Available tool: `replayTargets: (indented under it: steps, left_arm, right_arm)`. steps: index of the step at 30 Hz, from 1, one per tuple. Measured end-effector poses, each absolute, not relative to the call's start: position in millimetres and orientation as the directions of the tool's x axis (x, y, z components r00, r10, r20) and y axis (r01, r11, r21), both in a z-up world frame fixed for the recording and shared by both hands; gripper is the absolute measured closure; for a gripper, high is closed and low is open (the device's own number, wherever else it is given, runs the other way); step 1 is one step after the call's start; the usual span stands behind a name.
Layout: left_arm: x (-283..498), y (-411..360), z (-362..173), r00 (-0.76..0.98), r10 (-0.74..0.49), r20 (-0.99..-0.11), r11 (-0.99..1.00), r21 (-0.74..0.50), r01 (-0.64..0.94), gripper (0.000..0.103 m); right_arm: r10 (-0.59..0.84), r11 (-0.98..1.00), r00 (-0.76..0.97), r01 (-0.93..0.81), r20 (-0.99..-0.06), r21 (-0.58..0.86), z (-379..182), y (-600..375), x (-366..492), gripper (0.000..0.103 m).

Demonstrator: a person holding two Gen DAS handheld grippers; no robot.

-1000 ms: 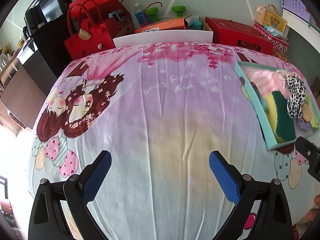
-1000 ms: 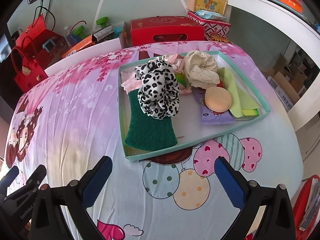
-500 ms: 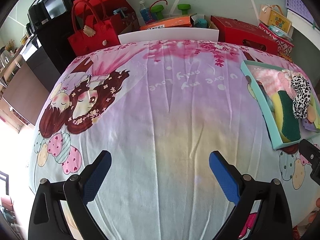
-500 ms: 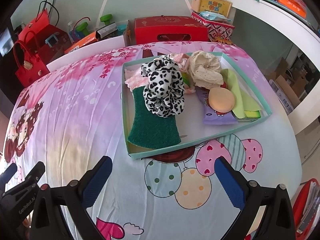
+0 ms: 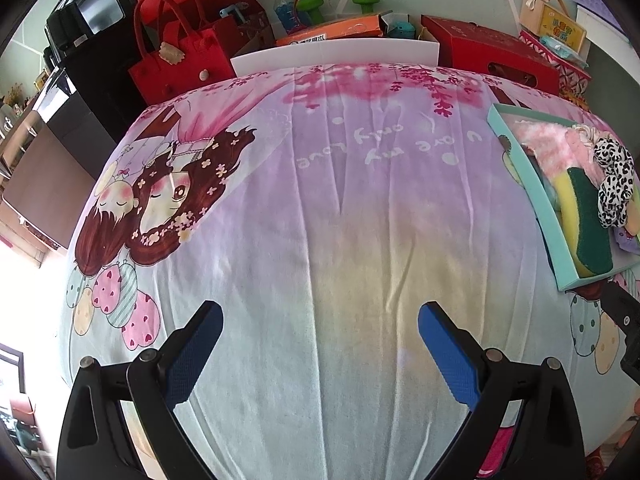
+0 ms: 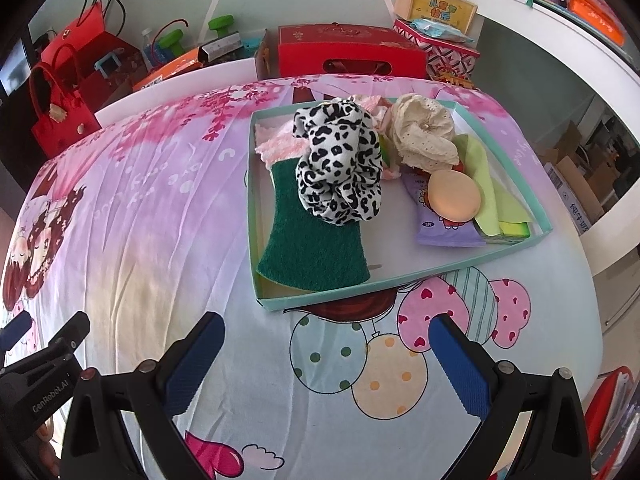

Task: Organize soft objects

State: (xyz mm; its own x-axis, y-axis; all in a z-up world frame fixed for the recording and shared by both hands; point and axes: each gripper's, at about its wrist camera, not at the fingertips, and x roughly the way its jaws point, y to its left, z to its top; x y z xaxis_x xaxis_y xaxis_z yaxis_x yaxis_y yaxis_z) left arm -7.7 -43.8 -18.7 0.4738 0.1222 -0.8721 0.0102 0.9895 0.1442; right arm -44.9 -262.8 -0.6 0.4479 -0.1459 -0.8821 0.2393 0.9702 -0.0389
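Both tongs gape wide, holding nothing — the left gripper (image 5: 320, 344) has drifted left, pushing the teal tray (image 6: 320, 296) toward frame's right edge; the leopard scrunchie (image 6: 338, 168) tops its soft pile, centre-frame for the right gripper (image 6: 326, 354) — sorting looks finished.

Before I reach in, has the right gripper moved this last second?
Yes. The right gripper has eased slightly rightward; the tray sits further left in its view.
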Motion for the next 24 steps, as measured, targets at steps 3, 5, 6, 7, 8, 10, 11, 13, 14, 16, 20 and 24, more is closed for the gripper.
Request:
replayTargets:
  steps: [3,5,6,7,8,10,11,13,14,16,20,24]
  left_arm:
    - [-7.3,-42.9,-20.1,0.469,0.126,-0.874,0.989,0.146,0.007,0.005]
    - [-6.9,-42.7,-21.0,0.465,0.126,-0.876,0.989,0.145,0.006,0.005]
    - [-7.0,-42.8,-21.4,0.464,0.128,-0.876,0.989,0.147,0.006,0.005]
    - [-7.2,-43.3,-21.5,0.464,0.13,-0.876,0.989,0.15,0.005,0.005]
    - [-7.3,-43.8,-21.7,0.464,0.133,-0.876,0.988,0.153,0.005,0.005]
    - [-7.8,-44.5,-21.4,0.466,0.135,-0.874,0.988,0.156,0.007,0.005]
    - [-8.0,-44.7,-21.2,0.467,0.134,-0.874,0.988,0.156,0.008,0.005]
    - [-8.3,-45.4,-20.9,0.468,0.129,-0.875,0.988,0.151,0.01,0.005]
    - [-8.0,-45.4,-21.0,0.467,0.127,-0.875,0.989,0.149,0.011,0.005]
    - [-8.1,-46.1,-21.2,0.466,0.124,-0.876,0.989,0.147,0.014,0.005]
    - [-7.7,-46.2,-21.8,0.462,0.125,-0.878,0.989,0.147,0.013,0.005]
    - [-7.3,-45.2,-21.5,0.461,0.123,-0.879,0.99,0.143,0.008,0.005]
  right_arm:
    - [-0.144,0.97,0.449,0.239,-0.882,-0.037,-1.0,-262.6,-45.1,0.0]
    - [-0.142,0.971,0.448,0.238,-0.883,-0.035,-1.2,-262.7,-45.2,0.0]
    - [-0.141,0.971,0.448,0.238,-0.883,-0.035,-1.3,-262.9,-45.4,0.0]
    - [-0.141,0.971,0.448,0.238,-0.883,-0.034,-1.4,-263.1,-45.5,0.0]
    - [-0.141,0.971,0.448,0.239,-0.883,-0.034,-1.5,-263.2,-45.4,0.0]
    - [-0.141,0.971,0.447,0.238,-0.883,-0.035,-1.8,-263.6,-45.2,0.0]
    - [-0.142,0.97,0.446,0.239,-0.884,-0.035,-1.8,-264.0,-45.5,0.0]
    - [-0.142,0.97,0.446,0.24,-0.884,-0.035,-2.2,-264.7,-45.9,0.0]
    - [-0.142,0.97,0.445,0.241,-0.884,-0.035,-2.5,-265.1,-46.2,0.0]
    - [-0.142,0.97,0.443,0.242,-0.885,-0.035,-3.2,-265.6,-46.4,0.0]
    - [-0.143,0.97,0.439,0.241,-0.887,-0.037,-3.9,-265.2,-46.3,0.0]
    - [-0.144,0.97,0.438,0.242,-0.888,-0.038,-4.1,-264.9,-46.1,0.0]
